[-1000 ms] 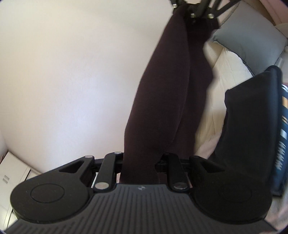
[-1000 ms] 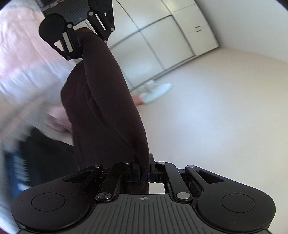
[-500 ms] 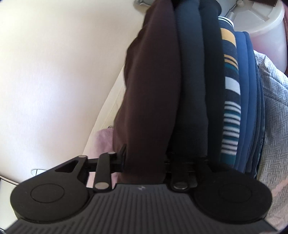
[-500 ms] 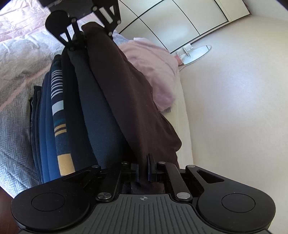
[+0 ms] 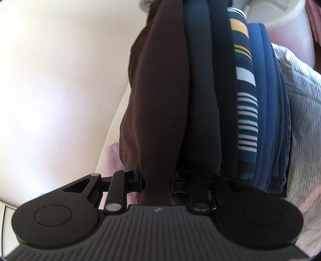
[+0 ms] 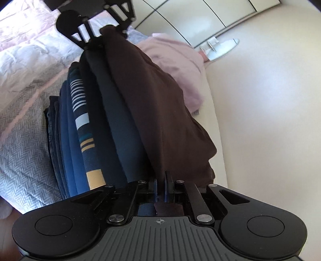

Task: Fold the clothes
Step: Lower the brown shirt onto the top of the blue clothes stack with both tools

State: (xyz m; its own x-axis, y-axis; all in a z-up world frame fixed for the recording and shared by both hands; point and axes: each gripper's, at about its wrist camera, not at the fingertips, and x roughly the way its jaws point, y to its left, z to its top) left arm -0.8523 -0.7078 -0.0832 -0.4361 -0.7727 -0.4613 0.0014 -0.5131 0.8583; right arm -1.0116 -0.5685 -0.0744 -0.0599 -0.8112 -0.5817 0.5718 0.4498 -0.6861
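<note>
A folded dark brown garment (image 5: 156, 96) lies stretched between my two grippers, against the top of a stack of folded clothes (image 5: 246, 112). The stack holds dark, striped and blue pieces. My left gripper (image 5: 156, 178) is shut on one end of the brown garment. My right gripper (image 6: 159, 188) is shut on the other end of the brown garment (image 6: 160, 112). The left gripper also shows at the top of the right wrist view (image 6: 100, 32). The stack (image 6: 80, 124) rests on a grey herringbone bedspread (image 6: 22, 136).
A pink cloth (image 6: 180, 66) lies on the bed beyond the stack. A white tub (image 5: 286, 26) stands past the stack in the left wrist view. White wardrobe doors (image 6: 200, 8) and a pale floor (image 6: 270, 100) lie beside the bed.
Both grippers have carried the brown garment from hanging in the air over to the stack of folded clothes on the bed. It now lies against the stack's top.
</note>
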